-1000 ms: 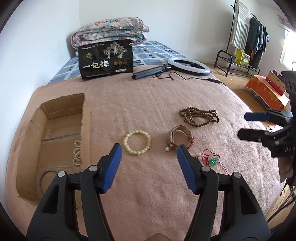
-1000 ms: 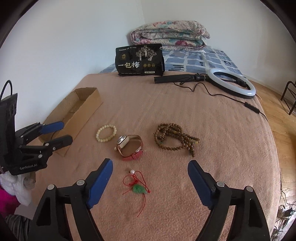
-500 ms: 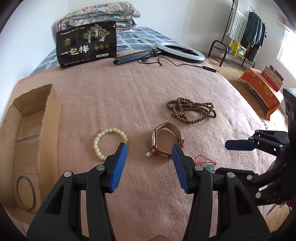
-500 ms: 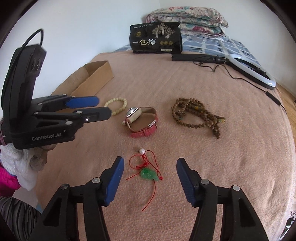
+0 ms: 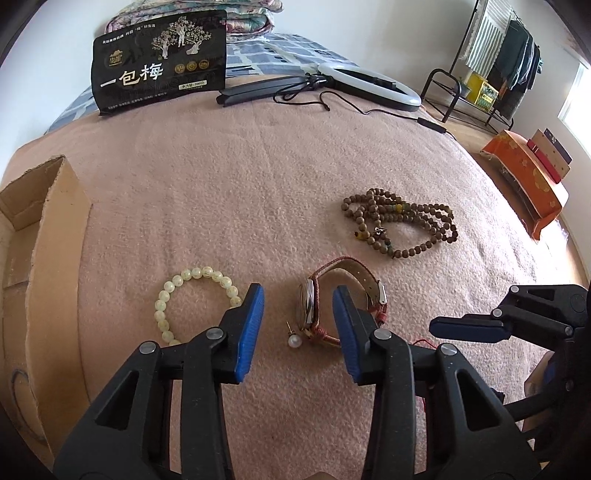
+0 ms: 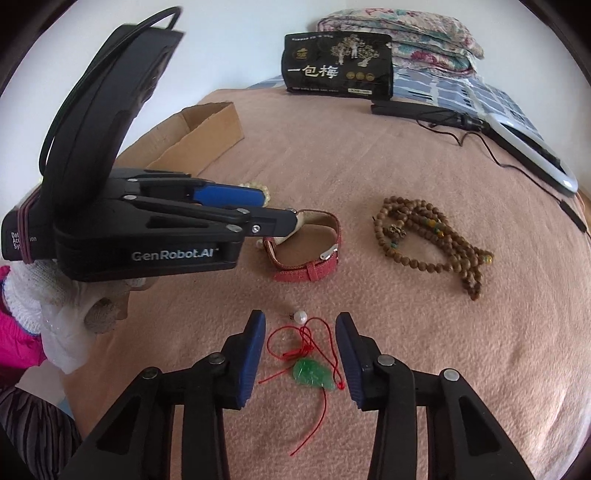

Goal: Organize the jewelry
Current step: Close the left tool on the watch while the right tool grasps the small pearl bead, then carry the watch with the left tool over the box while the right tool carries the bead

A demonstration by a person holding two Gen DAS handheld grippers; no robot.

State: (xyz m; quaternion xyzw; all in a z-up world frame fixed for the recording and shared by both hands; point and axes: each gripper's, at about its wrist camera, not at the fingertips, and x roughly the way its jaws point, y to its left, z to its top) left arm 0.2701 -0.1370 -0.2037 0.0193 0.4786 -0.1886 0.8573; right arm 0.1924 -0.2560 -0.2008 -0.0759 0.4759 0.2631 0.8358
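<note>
On the pink blanket lie a red-strap watch (image 5: 321,295) (image 6: 314,254), a cream bead bracelet (image 5: 192,295), a pearl earring (image 5: 294,339) (image 6: 300,316), a brown bead necklace (image 5: 399,221) (image 6: 428,236) and a green pendant on red cord (image 6: 312,373). My left gripper (image 5: 298,317) is open, low over the watch's face and the pearl earring. My right gripper (image 6: 301,343) is open, its fingers on either side of the green pendant. A cardboard box (image 5: 40,258) (image 6: 207,129) at the left holds a dark ring (image 5: 14,380).
A black snack bag (image 5: 159,66) stands at the back, with a ring light (image 5: 369,83) and its cable beside it. Folded quilts (image 6: 399,33) lie behind. A clothes rack (image 5: 491,59) and an orange box (image 5: 524,177) stand off the bed at the right.
Both grippers have moved forward and lower and narrowed their opening. The left one now frames the watch and earring; the right one now frames the green pendant.
</note>
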